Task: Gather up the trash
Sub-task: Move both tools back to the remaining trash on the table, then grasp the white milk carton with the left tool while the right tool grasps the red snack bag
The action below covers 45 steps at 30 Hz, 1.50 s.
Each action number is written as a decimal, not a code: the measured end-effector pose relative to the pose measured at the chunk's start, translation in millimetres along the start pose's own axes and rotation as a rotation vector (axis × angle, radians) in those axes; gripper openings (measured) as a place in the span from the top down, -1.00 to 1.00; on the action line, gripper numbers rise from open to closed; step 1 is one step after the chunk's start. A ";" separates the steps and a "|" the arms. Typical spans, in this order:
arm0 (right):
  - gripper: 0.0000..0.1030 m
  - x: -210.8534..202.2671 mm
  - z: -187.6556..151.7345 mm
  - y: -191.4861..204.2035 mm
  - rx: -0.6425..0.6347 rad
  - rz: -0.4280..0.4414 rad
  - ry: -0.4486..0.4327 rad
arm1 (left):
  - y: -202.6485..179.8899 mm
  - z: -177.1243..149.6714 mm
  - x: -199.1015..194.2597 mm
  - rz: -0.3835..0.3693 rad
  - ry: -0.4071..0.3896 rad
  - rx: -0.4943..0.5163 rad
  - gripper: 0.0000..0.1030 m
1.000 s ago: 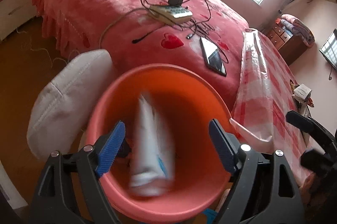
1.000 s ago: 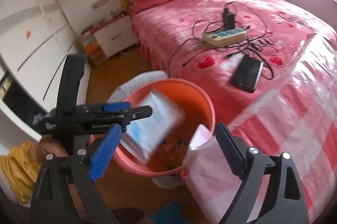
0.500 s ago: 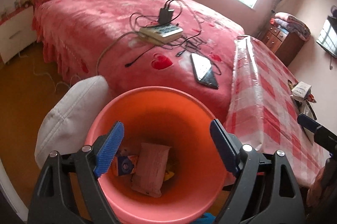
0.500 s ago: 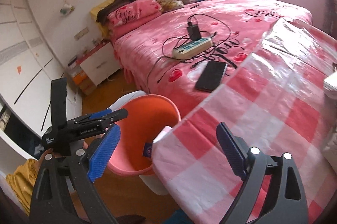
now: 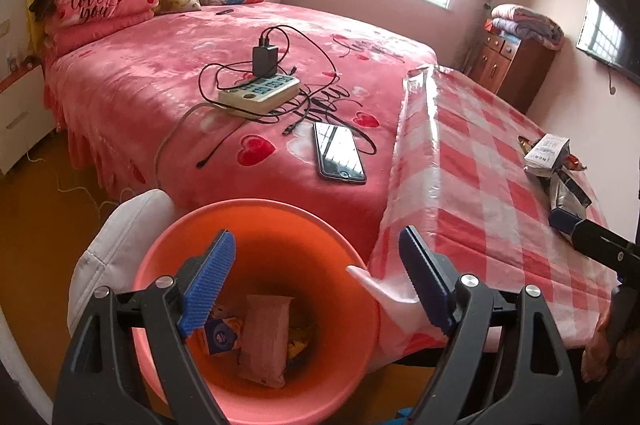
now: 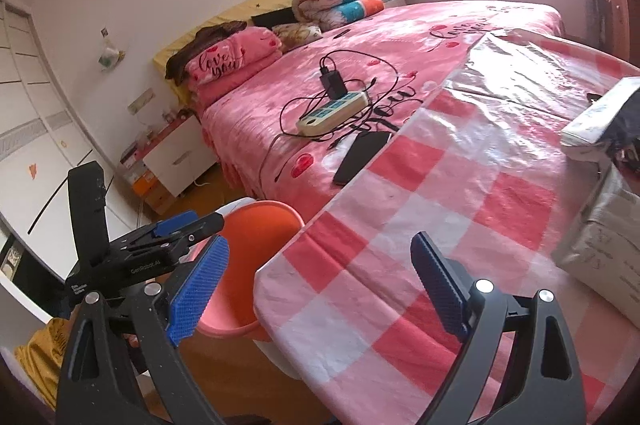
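Note:
An orange bucket (image 5: 340, 357) stands on the floor beside the table; it holds a pink packet (image 5: 266, 339) and a small blue-and-white wrapper (image 5: 220, 337). My left gripper (image 5: 316, 285) is open and empty just above the bucket. The bucket also shows in the right wrist view (image 6: 256, 225), with the left gripper (image 6: 188, 225) over it. My right gripper (image 6: 320, 289) is open and empty above the checked tablecloth (image 6: 440, 209). Trash lies on the table: a white carton (image 5: 546, 151) and silver packets (image 5: 566, 195); the carton (image 6: 600, 113) and a large grey packet (image 6: 604, 249) lie right of the right gripper.
A bed with a pink cover (image 5: 160, 85) lies behind the bucket, bearing a power strip (image 5: 260, 95) with cables and a phone (image 5: 339, 153). A white cushion (image 5: 116, 249) leans left of the bucket. A wooden cabinet (image 5: 508, 65) stands far right.
The white and blue packet dropped from my left gripper into the bucket. My left gripper rose and tilted up. My right gripper swung right from the bucket to over the table.

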State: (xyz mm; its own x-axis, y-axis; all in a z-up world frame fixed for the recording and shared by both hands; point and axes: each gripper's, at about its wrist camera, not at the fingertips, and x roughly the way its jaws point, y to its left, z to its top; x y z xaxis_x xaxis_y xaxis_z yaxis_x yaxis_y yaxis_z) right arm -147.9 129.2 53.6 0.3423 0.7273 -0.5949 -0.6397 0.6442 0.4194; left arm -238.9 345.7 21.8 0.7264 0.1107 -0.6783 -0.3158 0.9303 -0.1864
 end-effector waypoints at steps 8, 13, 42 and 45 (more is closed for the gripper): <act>-0.78 -19.6 -2.4 -20.2 0.041 -0.011 -0.046 | -42.9 9.6 6.5 -0.021 0.059 0.065 -0.64; -0.83 -33.7 -2.5 -40.0 0.079 -0.023 -0.082 | -72.7 11.0 9.7 -0.054 0.066 0.125 -0.64; -0.84 -125.8 -4.8 -153.7 0.276 -0.129 -0.279 | -226.5 17.7 13.8 -0.203 0.079 0.449 -0.64; -0.84 -135.0 -5.0 -166.5 0.300 -0.138 -0.296 | -244.9 24.4 12.0 -0.240 0.071 0.492 -0.64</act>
State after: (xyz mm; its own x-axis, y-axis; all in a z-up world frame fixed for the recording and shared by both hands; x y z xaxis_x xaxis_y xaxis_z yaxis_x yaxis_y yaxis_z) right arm -91.0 -77.5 60.7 0.6210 0.6381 -0.4553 -0.3610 0.7484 0.5565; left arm -138.0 127.7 76.6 0.6947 -0.1325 -0.7070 0.1882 0.9821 0.0008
